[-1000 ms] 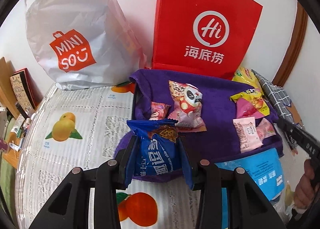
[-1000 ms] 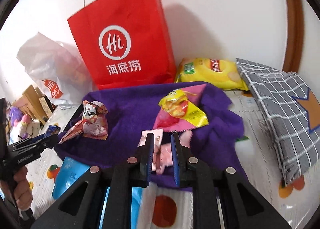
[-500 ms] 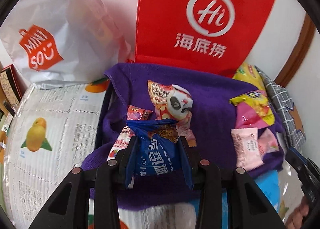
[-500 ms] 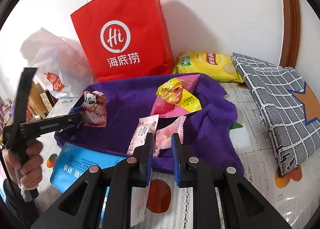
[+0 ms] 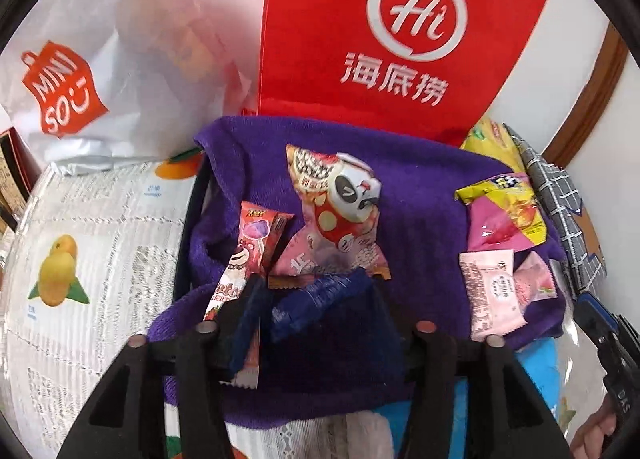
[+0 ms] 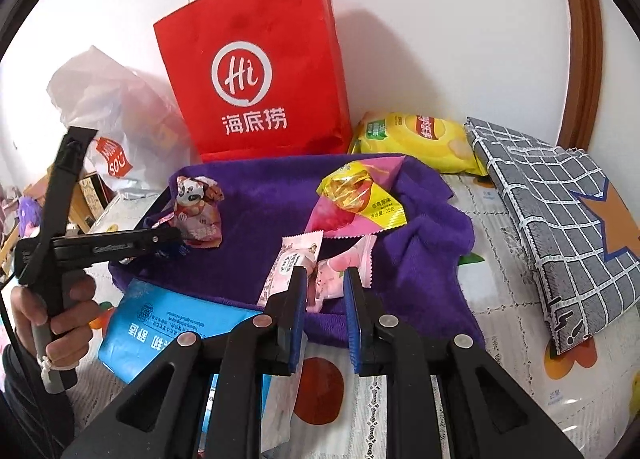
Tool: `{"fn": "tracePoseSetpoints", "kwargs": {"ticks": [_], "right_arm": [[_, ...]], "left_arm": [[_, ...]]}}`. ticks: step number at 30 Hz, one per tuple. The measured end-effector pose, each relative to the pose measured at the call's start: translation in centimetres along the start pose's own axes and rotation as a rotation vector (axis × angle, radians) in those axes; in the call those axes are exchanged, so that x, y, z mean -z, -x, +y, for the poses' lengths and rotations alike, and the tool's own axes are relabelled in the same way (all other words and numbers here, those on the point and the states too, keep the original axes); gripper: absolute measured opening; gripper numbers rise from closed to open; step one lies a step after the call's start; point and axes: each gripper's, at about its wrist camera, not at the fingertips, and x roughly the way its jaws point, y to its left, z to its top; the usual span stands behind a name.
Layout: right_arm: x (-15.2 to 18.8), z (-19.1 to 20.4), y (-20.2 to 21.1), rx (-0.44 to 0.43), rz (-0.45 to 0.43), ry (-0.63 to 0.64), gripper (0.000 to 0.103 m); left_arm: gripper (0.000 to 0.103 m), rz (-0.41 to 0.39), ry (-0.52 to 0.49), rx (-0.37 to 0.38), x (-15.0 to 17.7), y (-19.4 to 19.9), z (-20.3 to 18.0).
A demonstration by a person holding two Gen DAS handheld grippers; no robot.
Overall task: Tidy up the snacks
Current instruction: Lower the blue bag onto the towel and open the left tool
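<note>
The left gripper (image 5: 316, 283) hangs low over the purple plush towel (image 5: 420, 187), its jaws spread wide, and the dark blue foil cookie packet (image 5: 320, 299) lies loose on the towel between them, touching neither pad as far as the view shows. So the step in hand looks like setting this packet down among the sorted snacks. At 12 o'clock from it sits the pink and red panda-print pouch (image 5: 344, 199), its lower edge just beside the blue packet. At 10 o'clock lies the long pink lollipop-print strip (image 5: 256, 235), whose lower end runs under the left finger. To finish well, the gripper should lift straight back toward 6 o'clock with the jaws kept wide, so that neither pad drags the blue foil or catches the strip. The right gripper (image 6: 325, 279) waits at the near edge of the towel, jaws parted by a narrow gap. The pale pink peach-print sachet (image 6: 332, 275) lies at its tips, with a pink and white sachet (image 6: 292, 255) at 11 o'clock; no clamping shows. Its next pick likely calls for a flat, low pinch on one sachet only. The yellow and pink crinkly bag (image 6: 360, 195) lies farther off at 12 o'clock, before the red paper carrier bag (image 6: 256, 71).
</note>
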Motion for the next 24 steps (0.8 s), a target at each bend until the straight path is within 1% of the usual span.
{"fn": "tracePoseSetpoints", "kwargs": {"ticks": [2,4,6,11,13,15,18,22,24], "right_arm": [[0.0,0.0,0.0,-0.003,-0.001,0.003,0.024],[0.1,0.1,0.1,0.006,-0.006,0.008,0.024],[0.1,0.3,0.2,0.004,-0.011,0.014,0.026],[0.1,0.6,0.8,0.007,-0.047,0.035,0.032],[0.2,0.7,1.1,0.009,-0.058,0.041,0.036],[0.3,0.8,1.3,0.004,-0.064,0.043,0.037],[0.4,0.9,1.8,-0.012,-0.055,0.044,0.037],[1.3,0.6,3.0,-0.035,-0.038,0.014,0.037],[2.1,0.5,3.8,-0.064,-0.008,0.0,0.041]], "left_arm": [[0.061,-0.01,-0.005,0.005,0.1,0.8,-0.1],[0.062,-0.022,-0.006,-0.006,0.3,1.5,-0.2],[0.063,-0.038,-0.006,-0.01,0.5,2.1,-0.1],[0.063,-0.062,0.003,0.019,1.0,3.7,0.1],[0.063,-0.076,0.008,0.018,1.5,4.5,0.5],[0.063,-0.091,0.013,0.011,2.1,5.1,0.8],[0.063,-0.112,0.014,0.003,3.3,5.9,1.4],[0.063,-0.11,0.029,0.006,4.6,6.4,2.4],[0.063,-0.105,0.048,0.008,5.0,6.5,2.9]]}}
